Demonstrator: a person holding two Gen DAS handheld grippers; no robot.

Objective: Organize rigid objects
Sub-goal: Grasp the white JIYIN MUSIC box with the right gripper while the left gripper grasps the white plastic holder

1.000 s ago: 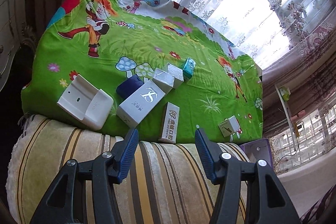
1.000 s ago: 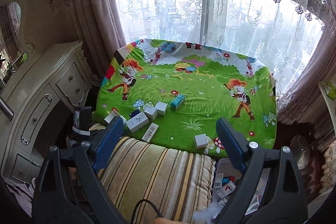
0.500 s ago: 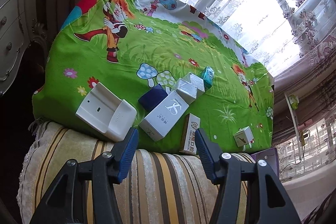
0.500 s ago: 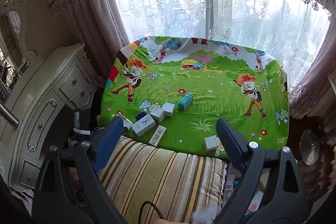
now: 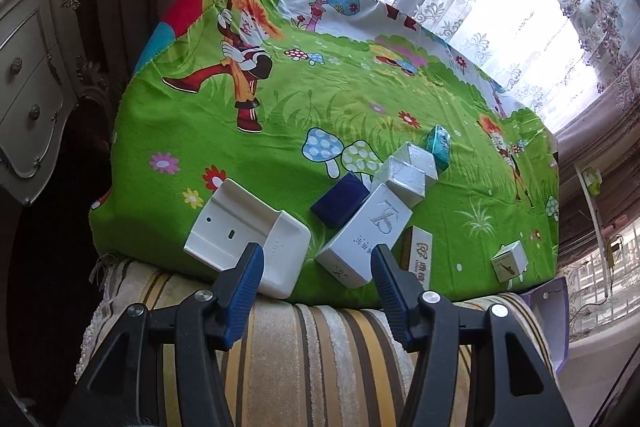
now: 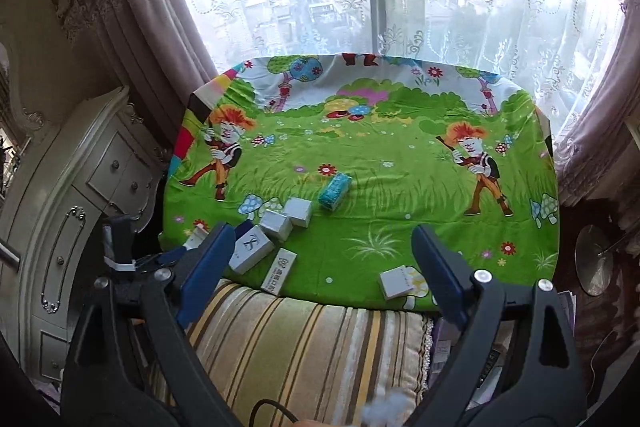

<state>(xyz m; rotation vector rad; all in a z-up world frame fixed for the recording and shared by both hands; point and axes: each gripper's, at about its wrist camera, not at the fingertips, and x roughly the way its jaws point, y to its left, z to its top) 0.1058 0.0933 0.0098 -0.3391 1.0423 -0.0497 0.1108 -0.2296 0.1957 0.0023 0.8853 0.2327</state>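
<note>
Several boxes lie near the front edge of the green cartoon cloth (image 5: 192,131). A white tray-like holder (image 5: 240,227) is leftmost, then a navy box (image 5: 340,201), a big white logo box (image 5: 366,235), two silver boxes (image 5: 404,179), a teal box (image 5: 440,143), a narrow white box (image 5: 420,255) and a small white cube (image 5: 510,261). My left gripper (image 5: 318,267) hovers open and empty over the cushion, just short of the logo box. My right gripper (image 6: 322,263) stands wide open and empty, farther back, with the narrow box (image 6: 279,270) and small cube (image 6: 396,283) seen between its fingers.
A striped cushion (image 6: 300,347) lies against the cloth's front edge, under both grippers. A cream dresser (image 6: 60,207) stands at the left. Lace curtains (image 6: 360,7) hang behind the cloth. A purple bag (image 5: 552,315) sits at the lower right of the left wrist view.
Both grippers have come forward and down toward the cloth's front edge; the boxes look larger and nearer. Neither pair of jaws has changed its gap.
</note>
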